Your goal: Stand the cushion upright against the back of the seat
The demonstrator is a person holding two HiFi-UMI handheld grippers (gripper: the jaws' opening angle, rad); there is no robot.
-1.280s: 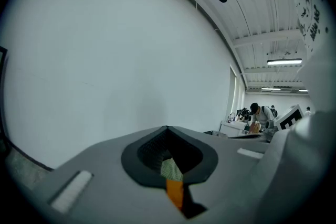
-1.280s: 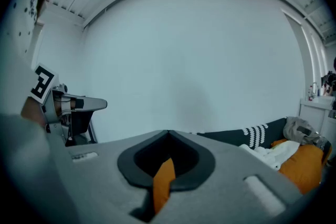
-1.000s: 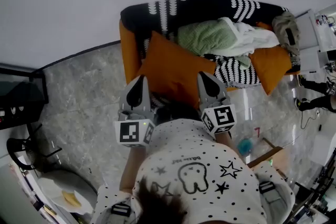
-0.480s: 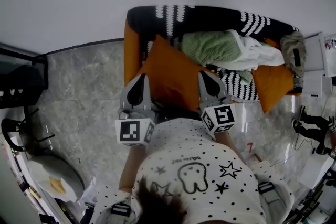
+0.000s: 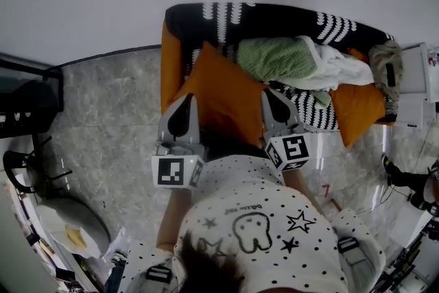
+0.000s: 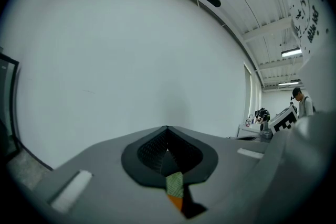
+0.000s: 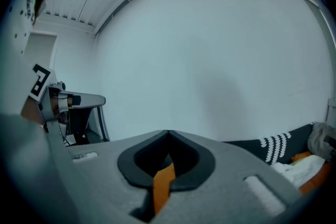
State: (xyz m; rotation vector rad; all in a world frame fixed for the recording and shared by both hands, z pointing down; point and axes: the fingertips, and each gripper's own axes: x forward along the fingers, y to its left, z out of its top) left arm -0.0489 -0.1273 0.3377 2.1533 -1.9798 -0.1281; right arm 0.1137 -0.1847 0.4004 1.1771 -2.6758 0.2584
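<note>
Left gripper [image 5: 186,98] and right gripper [image 5: 269,94]: jaws pressed together, nothing held, one at each near corner of orange cushion [image 5: 223,89]. Cushion lies tilted at left end of sofa [image 5: 274,16] seat, beside green blanket [image 5: 271,58]. Versus a second ago: grippers slightly nearer, cushion unmoved.

Cushion [image 5: 223,96]: plain orange. Sofa [image 5: 169,58]: orange body. Throw [image 5: 274,16]: black, rows of white chevrons. Blanket [image 5: 271,58]: pale green. Cloth [image 5: 333,68]: white. 2nd cushion [image 5: 357,110]: orange. Floor [image 5: 110,106]: grey, marbled. Shirt [image 5: 260,223]: white, black dots and stars.
</note>
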